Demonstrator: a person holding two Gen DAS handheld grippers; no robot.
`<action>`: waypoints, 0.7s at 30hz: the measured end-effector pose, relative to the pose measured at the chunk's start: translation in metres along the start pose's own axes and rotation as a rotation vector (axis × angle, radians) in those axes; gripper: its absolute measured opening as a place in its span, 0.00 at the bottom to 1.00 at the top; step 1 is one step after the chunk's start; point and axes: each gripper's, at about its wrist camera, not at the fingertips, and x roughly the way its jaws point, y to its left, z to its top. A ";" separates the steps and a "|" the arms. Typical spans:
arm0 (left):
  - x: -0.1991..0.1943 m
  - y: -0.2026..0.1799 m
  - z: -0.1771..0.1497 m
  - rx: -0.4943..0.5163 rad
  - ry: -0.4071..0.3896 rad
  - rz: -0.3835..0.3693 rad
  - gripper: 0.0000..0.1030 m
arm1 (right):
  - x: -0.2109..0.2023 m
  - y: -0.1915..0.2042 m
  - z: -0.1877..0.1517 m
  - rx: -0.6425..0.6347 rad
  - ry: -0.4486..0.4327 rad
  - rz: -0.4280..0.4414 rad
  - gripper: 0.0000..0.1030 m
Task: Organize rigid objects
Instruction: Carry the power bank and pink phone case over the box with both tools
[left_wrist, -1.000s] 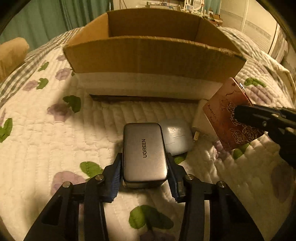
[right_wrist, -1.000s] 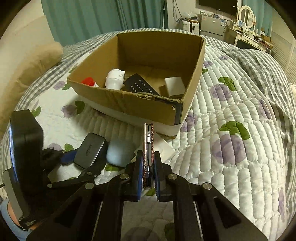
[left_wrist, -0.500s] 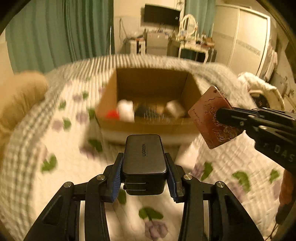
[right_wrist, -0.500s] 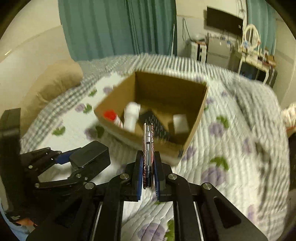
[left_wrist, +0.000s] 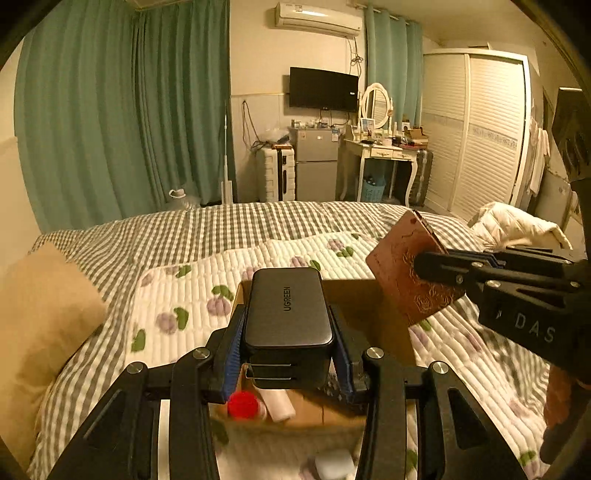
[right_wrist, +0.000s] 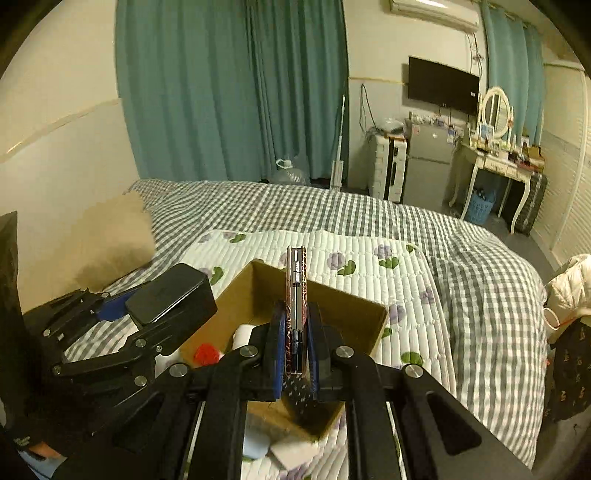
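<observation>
My left gripper (left_wrist: 287, 343) is shut on a dark grey UGREEN charger (left_wrist: 286, 308), held up above the open cardboard box (left_wrist: 369, 306). My right gripper (right_wrist: 294, 343) is shut on a thin rose-patterned case (right_wrist: 295, 280), edge-on to its camera, also above the box (right_wrist: 354, 314). In the left wrist view the same case (left_wrist: 404, 269) hangs at right in the right gripper (left_wrist: 424, 264). The right wrist view shows the charger (right_wrist: 170, 297) at left. A red-capped item (left_wrist: 242, 405) and a white cylinder (left_wrist: 279, 404) lie inside the box.
The box sits on a quilted floral bedspread (left_wrist: 184, 291) over a checked cover. A tan pillow (left_wrist: 40, 314) lies at left. A pale rounded item (right_wrist: 255, 446) and a white flat piece (right_wrist: 293, 452) rest on the quilt in front of the box. White jacket (left_wrist: 513, 225) at right.
Both grippers have risen with their loads from near the quilt to above the box. The views now look over the bed into the room, and the box has dropped low.
</observation>
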 end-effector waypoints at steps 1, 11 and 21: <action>0.009 0.000 0.002 0.006 0.002 0.004 0.41 | 0.008 -0.002 0.002 -0.001 0.010 -0.003 0.09; 0.097 -0.010 -0.012 0.045 0.084 0.045 0.41 | 0.099 -0.021 -0.017 0.029 0.160 -0.003 0.09; 0.133 -0.001 -0.040 0.034 0.157 0.061 0.41 | 0.146 -0.031 -0.038 0.077 0.234 0.021 0.09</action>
